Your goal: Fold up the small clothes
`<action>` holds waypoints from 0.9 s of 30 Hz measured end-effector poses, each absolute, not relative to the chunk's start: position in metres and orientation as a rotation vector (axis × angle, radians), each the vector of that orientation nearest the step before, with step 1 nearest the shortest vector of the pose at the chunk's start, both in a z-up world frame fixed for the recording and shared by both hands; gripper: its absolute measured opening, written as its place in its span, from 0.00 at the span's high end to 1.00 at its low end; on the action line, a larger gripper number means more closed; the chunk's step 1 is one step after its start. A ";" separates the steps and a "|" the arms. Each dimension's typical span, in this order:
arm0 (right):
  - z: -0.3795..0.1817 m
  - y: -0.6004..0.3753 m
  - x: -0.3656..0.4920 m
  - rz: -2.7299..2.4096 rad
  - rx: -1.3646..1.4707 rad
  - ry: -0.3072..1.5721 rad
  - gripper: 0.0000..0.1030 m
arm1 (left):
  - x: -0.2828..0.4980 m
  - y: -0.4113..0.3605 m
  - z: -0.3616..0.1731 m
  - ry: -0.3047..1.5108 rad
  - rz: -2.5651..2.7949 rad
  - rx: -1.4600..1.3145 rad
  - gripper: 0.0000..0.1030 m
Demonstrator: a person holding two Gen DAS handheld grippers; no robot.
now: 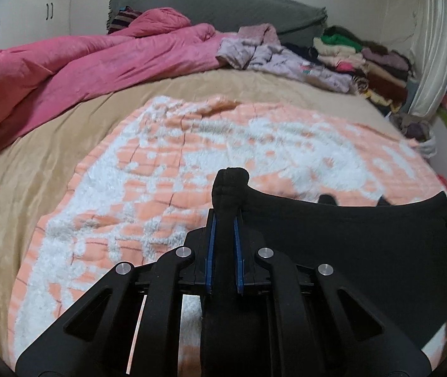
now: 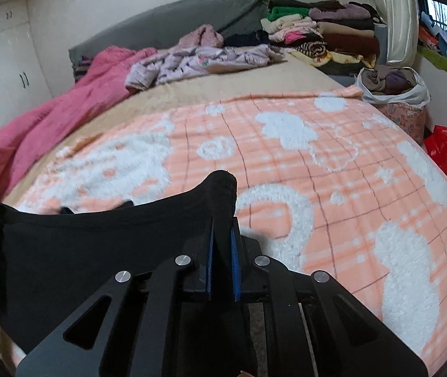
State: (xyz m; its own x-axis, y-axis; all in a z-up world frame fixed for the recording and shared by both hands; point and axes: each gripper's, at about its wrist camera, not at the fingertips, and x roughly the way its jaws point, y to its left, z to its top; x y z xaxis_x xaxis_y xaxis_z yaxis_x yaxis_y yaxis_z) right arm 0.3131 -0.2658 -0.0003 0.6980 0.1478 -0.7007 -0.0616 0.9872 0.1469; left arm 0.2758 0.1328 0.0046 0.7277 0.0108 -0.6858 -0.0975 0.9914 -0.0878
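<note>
Black garment (image 1: pixel 349 235) hangs stretched between left tool (image 1: pixel 225 220) and right tool (image 2: pixel 222 223), both clamped.

Each wrist camera sits close above its own tongs, looking forward and downward over the bed. Both views share the fluffy peach-and-white checked blanket (image 1: pixel 167 169) (image 2: pixel 302 163) and the stretched black garment (image 1: pixel 349 245) (image 2: pixel 97 245).

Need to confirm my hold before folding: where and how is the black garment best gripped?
At its two top corners, as now: the left gripper is shut on one bunched corner, the right gripper on the other, each coming in from the near side. The black garment hangs stretched between them over the blanket, so its top edge stays taut and flat, probably easiest for folding.
</note>
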 end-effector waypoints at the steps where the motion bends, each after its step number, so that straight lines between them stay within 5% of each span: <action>1: -0.005 -0.264 0.314 0.105 0.102 0.800 0.92 | 0.278 0.131 -0.004 0.776 0.076 -0.099 0.96; 6: -0.030 -0.262 0.314 0.053 0.058 0.848 0.91 | 0.282 0.135 -0.034 0.851 0.098 -0.083 0.90; 27: 0.015 -0.247 0.239 0.130 0.010 0.750 0.36 | 0.221 0.124 0.019 0.764 0.105 -0.108 0.42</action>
State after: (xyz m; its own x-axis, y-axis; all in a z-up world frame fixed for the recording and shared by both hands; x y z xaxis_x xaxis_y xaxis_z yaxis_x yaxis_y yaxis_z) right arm 0.2388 -0.2473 0.0155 0.7239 0.1214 -0.6791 -0.1139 0.9919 0.0559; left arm 0.2206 0.1245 0.0193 0.7174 0.0554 -0.6945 -0.1339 0.9892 -0.0594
